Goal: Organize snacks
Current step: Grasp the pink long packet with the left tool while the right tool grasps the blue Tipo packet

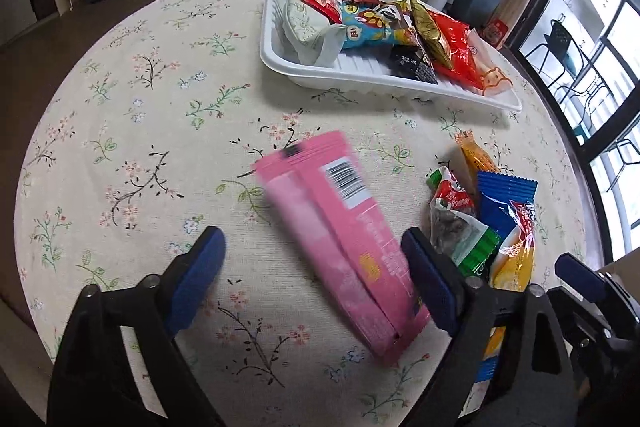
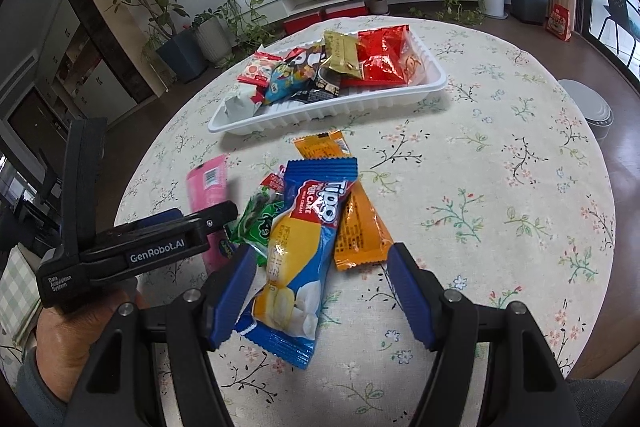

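A pink snack packet (image 1: 340,239) lies on the floral tablecloth between the pads of my left gripper (image 1: 316,267). It lies close against the right pad and well clear of the left one, so the gripper is open. A blue and yellow cake packet (image 2: 296,267) lies between the pads of my right gripper (image 2: 322,287), which stands open with a wide gap on its right side. Under and beside the cake packet lie an orange packet (image 2: 356,227) and a green packet (image 2: 256,219). The white tray (image 1: 360,85) holds several snack packets.
The round table's edge (image 1: 560,131) runs close on the right, with windows and a chair beyond. Potted plants (image 2: 200,39) and a low white TV shelf stand behind the table. My left gripper's body (image 2: 140,247), held by a hand, sits just left of the right gripper.
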The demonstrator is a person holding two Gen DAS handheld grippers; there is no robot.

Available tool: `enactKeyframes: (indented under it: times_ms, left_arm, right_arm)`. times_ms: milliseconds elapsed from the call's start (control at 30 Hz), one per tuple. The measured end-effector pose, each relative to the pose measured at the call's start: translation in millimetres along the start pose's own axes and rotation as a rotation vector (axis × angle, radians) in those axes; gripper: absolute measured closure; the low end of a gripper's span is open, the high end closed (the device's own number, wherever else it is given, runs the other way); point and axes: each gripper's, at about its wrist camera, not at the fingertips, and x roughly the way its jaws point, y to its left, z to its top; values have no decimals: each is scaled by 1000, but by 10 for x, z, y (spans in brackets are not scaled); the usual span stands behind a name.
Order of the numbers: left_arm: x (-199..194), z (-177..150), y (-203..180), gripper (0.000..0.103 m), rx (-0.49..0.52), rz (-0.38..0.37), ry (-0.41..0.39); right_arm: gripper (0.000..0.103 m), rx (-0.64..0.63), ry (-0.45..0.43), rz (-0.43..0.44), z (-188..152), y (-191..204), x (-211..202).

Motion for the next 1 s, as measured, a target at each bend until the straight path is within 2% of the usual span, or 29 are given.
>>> enactKeyframes:
  times_ms: [167,333,467,633,700,800,1000]
  left_arm:
    - [-40,-24,6,28,24,-2,0]
    - [-113,-96,20,28,5,-35,0]
    - [-106,-109,-48,28,36,-60,2]
    - [-86,-99,-129,45,106,-47,8]
    - [-89,-85,-114,58,114,-54,16]
    - [-91,-82,-92,63,138,-51,30]
    - [-89,-81,-81,63,204,-58,55]
  right_arm:
    - [32,-4,6,-8,-8,38,11]
    - [32,-7,19,-8,-45,110,16]
    - [32,-12,39,-7,-77,153,70]
    - [32,-9,57,-16,-81,158,115]
    - [32,5,70,-14,-81,143,139]
    - [32,11,90,-10,-78,160,191]
    - [32,0,105,-31,21,200,363]
